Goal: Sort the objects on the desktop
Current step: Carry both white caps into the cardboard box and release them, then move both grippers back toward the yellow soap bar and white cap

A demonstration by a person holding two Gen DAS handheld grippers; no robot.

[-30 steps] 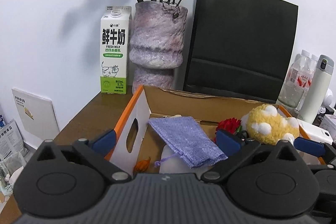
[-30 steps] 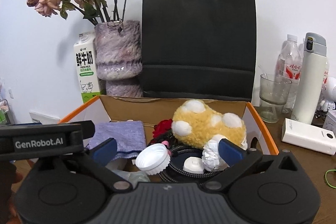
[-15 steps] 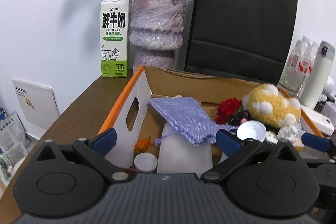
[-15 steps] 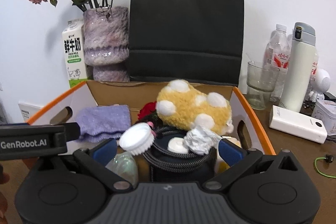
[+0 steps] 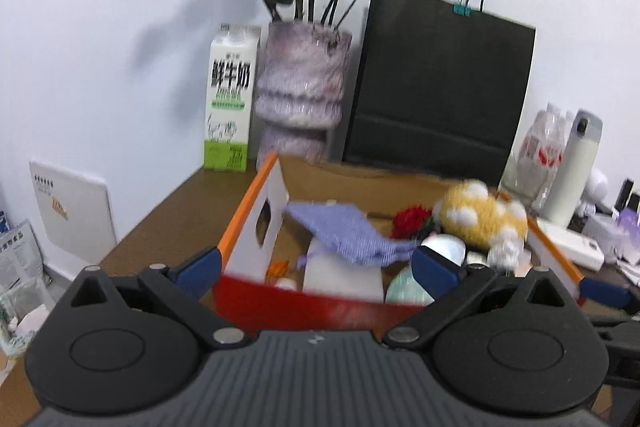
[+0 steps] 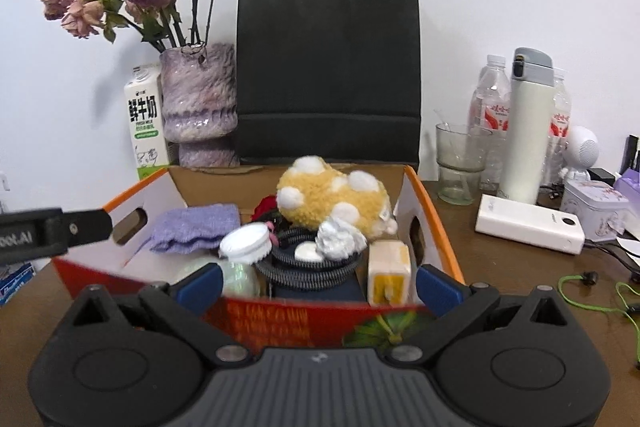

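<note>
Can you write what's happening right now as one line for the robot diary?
left gripper: open, empty | right gripper: open, empty | both at near wall of cardboard box | box holds plush toy, purple pouch

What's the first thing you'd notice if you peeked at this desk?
Probably the fluffy yellow plush toy with white spots, sitting on top of the jumble inside the orange-edged cardboard box in the middle of the desk. Behind the box stand a tall black paper bag and, to its left, a purple vase of dried roses. Both claws are open, holding nothing.
</note>
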